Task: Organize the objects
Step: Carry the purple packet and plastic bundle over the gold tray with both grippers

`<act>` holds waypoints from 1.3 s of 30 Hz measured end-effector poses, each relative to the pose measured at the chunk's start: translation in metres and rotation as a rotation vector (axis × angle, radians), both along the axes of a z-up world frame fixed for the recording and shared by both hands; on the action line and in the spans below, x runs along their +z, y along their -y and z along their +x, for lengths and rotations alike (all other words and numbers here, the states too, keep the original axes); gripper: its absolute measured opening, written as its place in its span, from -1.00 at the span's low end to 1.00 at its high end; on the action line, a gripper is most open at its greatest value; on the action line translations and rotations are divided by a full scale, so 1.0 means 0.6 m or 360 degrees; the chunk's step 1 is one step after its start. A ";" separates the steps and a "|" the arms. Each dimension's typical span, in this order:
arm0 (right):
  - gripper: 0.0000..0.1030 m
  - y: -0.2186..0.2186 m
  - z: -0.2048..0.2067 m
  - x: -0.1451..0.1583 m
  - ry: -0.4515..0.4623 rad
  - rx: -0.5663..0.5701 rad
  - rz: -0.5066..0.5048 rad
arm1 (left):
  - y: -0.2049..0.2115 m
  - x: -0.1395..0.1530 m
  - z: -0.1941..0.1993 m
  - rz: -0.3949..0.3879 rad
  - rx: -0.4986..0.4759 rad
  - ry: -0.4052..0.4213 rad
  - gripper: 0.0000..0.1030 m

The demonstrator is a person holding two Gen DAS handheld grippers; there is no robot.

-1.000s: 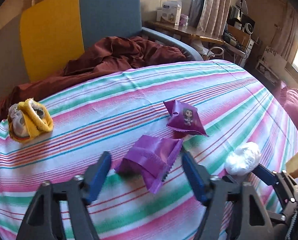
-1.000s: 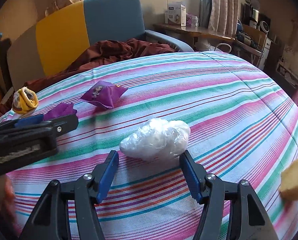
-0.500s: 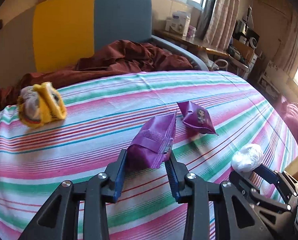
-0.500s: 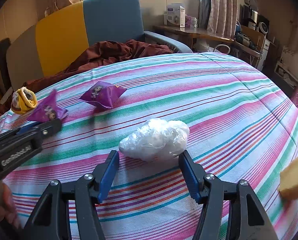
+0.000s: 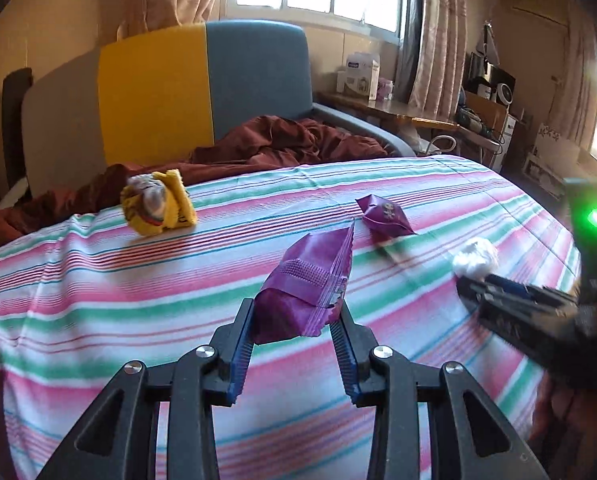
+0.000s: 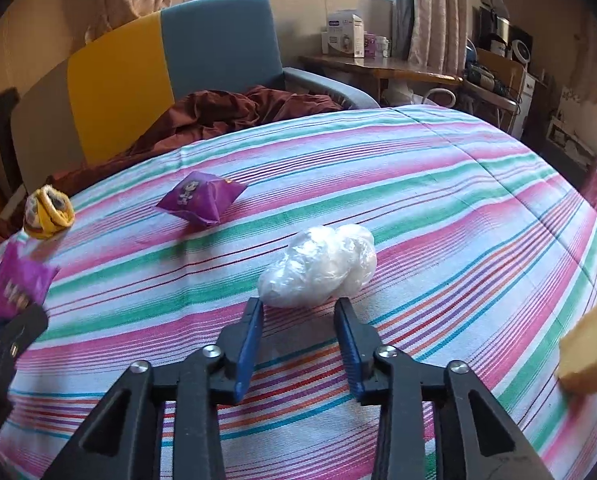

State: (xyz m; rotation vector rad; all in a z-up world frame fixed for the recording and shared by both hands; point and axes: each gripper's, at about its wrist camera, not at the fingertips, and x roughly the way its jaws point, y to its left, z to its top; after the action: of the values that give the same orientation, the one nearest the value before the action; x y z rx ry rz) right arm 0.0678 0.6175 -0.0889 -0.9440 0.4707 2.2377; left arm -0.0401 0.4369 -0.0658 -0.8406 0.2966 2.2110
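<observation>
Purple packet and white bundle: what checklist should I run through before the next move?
1. Left gripper shut on the purple packet: ok.
2. Packet lifted off the striped bedcover: ok.
3. Right gripper closing on the white plastic bundle, only its near end between the jaws: firm grip cannot tell.
4. Second purple packet and yellow bundle apart from both grippers: ok.
5. A place to put things: cannot tell.

Left gripper point(image 5: 296, 326) closed on purple packet point(image 5: 306, 286), lifted it off bedspread point(image 5: 98, 280). Right gripper point(image 6: 298, 308) jaws closing toward plastic wad point(image 6: 318, 272).
</observation>
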 end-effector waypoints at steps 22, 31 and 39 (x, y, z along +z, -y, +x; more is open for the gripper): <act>0.03 -0.045 -0.011 0.004 -0.0088 -0.0095 -0.0144 | 0.044 -0.001 0.016 0.0091 0.0002 0.0049 -0.28; -0.39 -0.029 0.007 0.008 -0.0152 -0.0051 -0.0156 | 0.049 0.002 0.026 0.0073 -0.0012 0.0013 -0.28; -0.40 0.042 0.038 0.024 -0.0223 0.0067 -0.0170 | 0.080 0.010 0.042 0.0092 0.0005 -0.0017 -0.28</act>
State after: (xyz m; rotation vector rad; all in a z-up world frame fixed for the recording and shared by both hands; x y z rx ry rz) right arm 0.0907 0.5922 -0.0745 -0.8608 0.6447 2.3467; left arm -0.0149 0.3890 -0.0600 -0.7987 0.2358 2.2173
